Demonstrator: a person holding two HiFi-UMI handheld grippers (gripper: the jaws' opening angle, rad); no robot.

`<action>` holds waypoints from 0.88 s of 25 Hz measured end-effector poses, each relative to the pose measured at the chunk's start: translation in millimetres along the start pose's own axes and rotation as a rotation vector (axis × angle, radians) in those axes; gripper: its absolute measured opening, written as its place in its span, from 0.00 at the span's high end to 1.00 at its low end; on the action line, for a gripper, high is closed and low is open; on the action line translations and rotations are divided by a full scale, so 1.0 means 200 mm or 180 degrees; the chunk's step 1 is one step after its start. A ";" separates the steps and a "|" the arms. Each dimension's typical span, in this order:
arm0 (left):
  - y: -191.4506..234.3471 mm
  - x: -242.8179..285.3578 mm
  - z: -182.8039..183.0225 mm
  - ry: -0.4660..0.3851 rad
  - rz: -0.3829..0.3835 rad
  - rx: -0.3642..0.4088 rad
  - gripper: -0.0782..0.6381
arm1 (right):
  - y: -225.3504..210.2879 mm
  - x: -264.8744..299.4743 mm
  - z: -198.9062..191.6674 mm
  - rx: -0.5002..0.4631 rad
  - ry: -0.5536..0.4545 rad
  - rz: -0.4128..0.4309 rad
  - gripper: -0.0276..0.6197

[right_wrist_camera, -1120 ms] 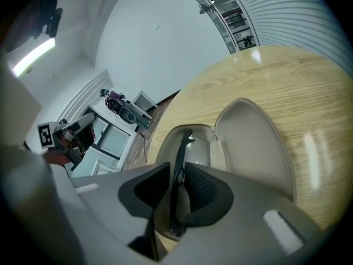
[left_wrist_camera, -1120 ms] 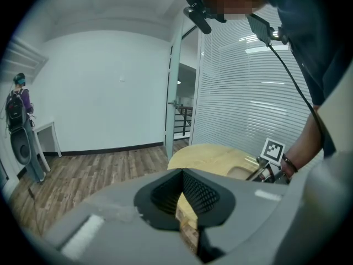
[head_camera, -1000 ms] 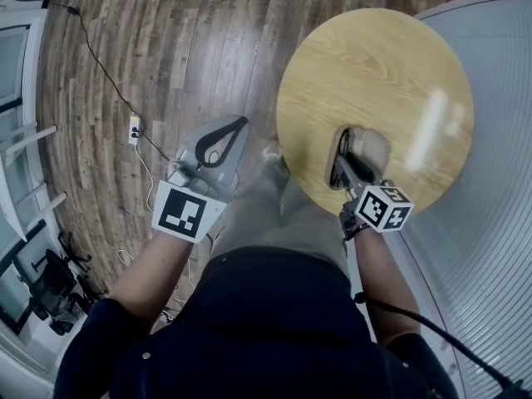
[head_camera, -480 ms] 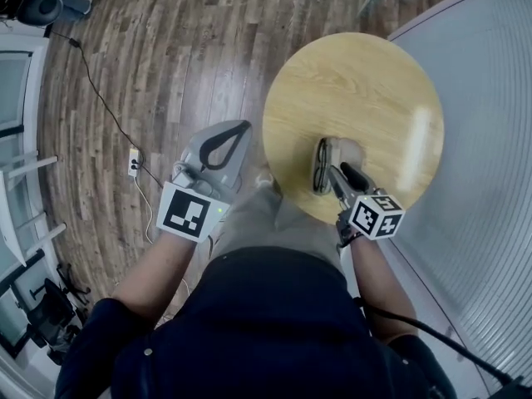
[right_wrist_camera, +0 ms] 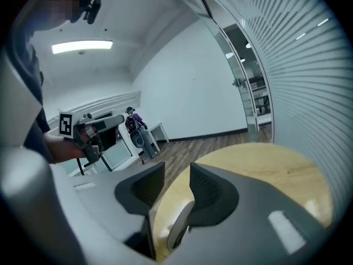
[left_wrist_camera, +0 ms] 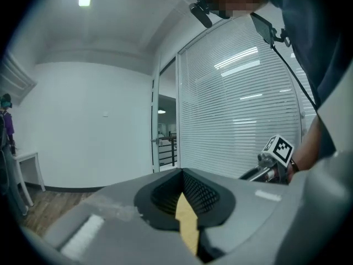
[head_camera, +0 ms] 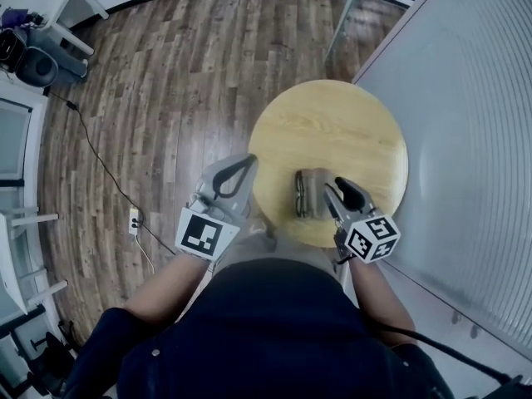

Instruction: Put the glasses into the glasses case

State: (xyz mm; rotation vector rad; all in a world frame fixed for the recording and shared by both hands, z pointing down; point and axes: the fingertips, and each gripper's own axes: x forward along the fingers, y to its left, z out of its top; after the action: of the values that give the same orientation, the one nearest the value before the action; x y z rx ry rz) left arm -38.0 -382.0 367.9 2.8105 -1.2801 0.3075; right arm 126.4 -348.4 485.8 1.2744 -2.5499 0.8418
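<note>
Left gripper [head_camera: 248, 161]: jaws together, empty, beside the table [head_camera: 332, 123]. Glasses case [head_camera: 311, 192]: lying near the table's front edge; judged light, rigid, smooth; grip its 2 long sides. Right gripper [head_camera: 339, 186]: wide, closing, nothing gripped, over the case.

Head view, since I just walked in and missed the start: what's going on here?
A person holds a claw in each hand at a round wooden table. The glasses case lies near the table's near edge. The right claw hangs over it, its jaws closing a little with nothing gripped between them. The left claw is shut and empty, off the table's left edge. Whether the glasses are inside the case cannot be made out.
</note>
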 end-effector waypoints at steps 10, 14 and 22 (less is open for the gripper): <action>-0.13 -0.09 0.28 -0.0320 -0.0032 -0.0025 0.88 | 0.08 -0.42 0.42 -0.0566 -0.0854 -0.0217 0.93; -0.10 -0.14 0.35 -0.0448 0.0071 0.0024 0.88 | 0.02 -0.54 0.43 -0.0494 -0.0965 -0.0367 0.94; -0.04 -0.20 0.44 -0.0435 0.0185 0.0108 0.88 | 0.06 -0.57 0.52 -0.0586 -0.1028 -0.0366 0.94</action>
State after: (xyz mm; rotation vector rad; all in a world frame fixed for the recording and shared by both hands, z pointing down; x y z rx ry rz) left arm -43.4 -358.3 274.0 2.8712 -1.3978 0.1422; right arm 199.0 -322.4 350.9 1.5875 -2.6801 0.3934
